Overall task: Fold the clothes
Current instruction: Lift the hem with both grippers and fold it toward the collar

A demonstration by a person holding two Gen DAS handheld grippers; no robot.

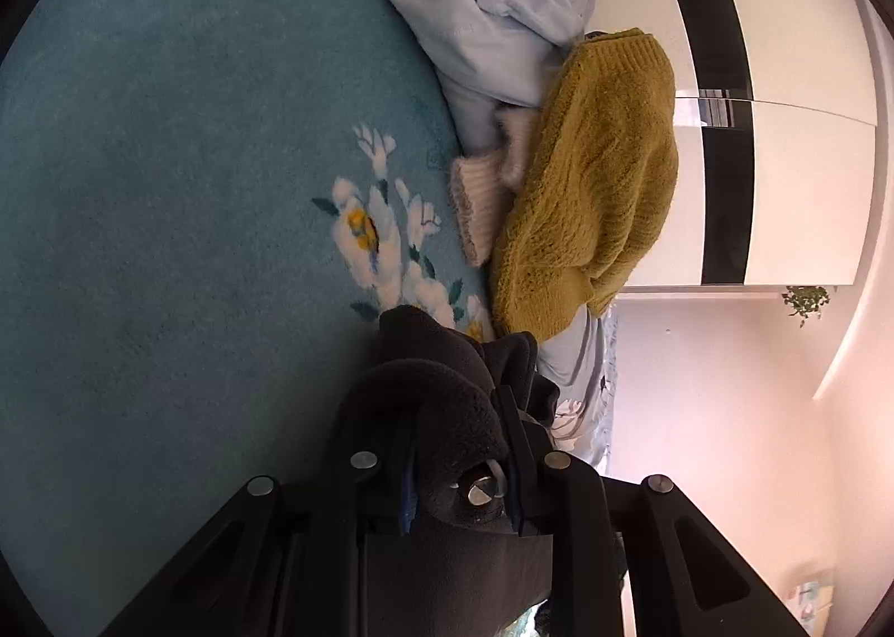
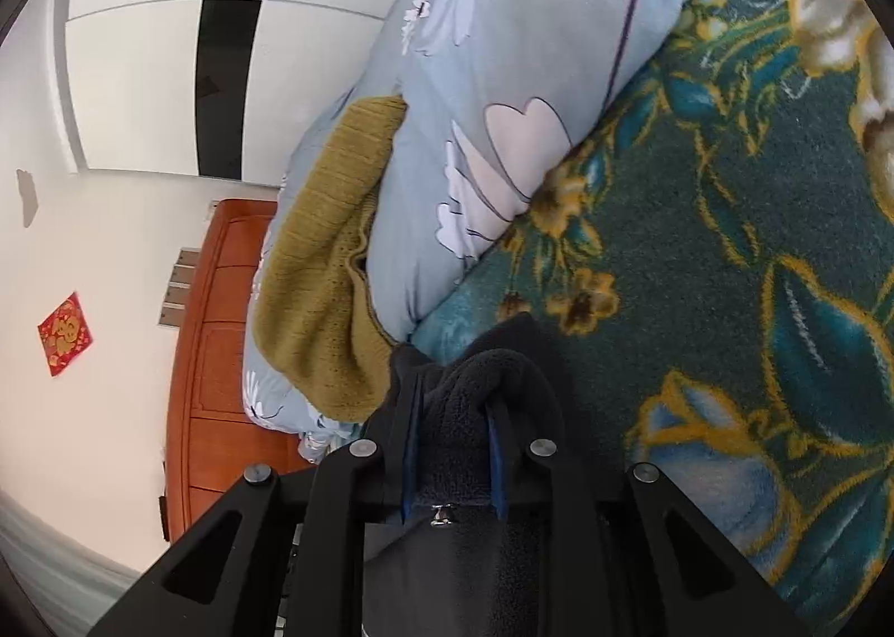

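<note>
Both grippers are closed on the same dark fleece garment point(image 1: 441, 402). The left gripper point(image 1: 455, 413) pinches a thick bunch of it with a metal snap showing near the base; the right gripper point(image 2: 455, 413) pinches another bunch between its two fingers, also w/ a small snap near the base. The fleece hangs from the grippers and below them, so it is lifted, not lying flat on the bed.

Progress, as a judgement: this garment is mid-handling. It fits either a lift to spread it out, or a carry of one edge over for a fold; the pictures do not settle which. No neat folded stack is visible.

Count of things ahead of the grippers: 1 dark fleece (held), 1 mustard knit sweater point(image 1: 592, 179) crumpled ahead and to the right of the left gripper, 1 white fuzzy piece point(image 1: 486, 195) just beside the sweater and partly under it, 1 light blue floral duvet point(image 2: 503, 106), 1 teal flowered blanket point(image 1: 167, 190) under all. The sweater and white piece look unfolded.
</note>
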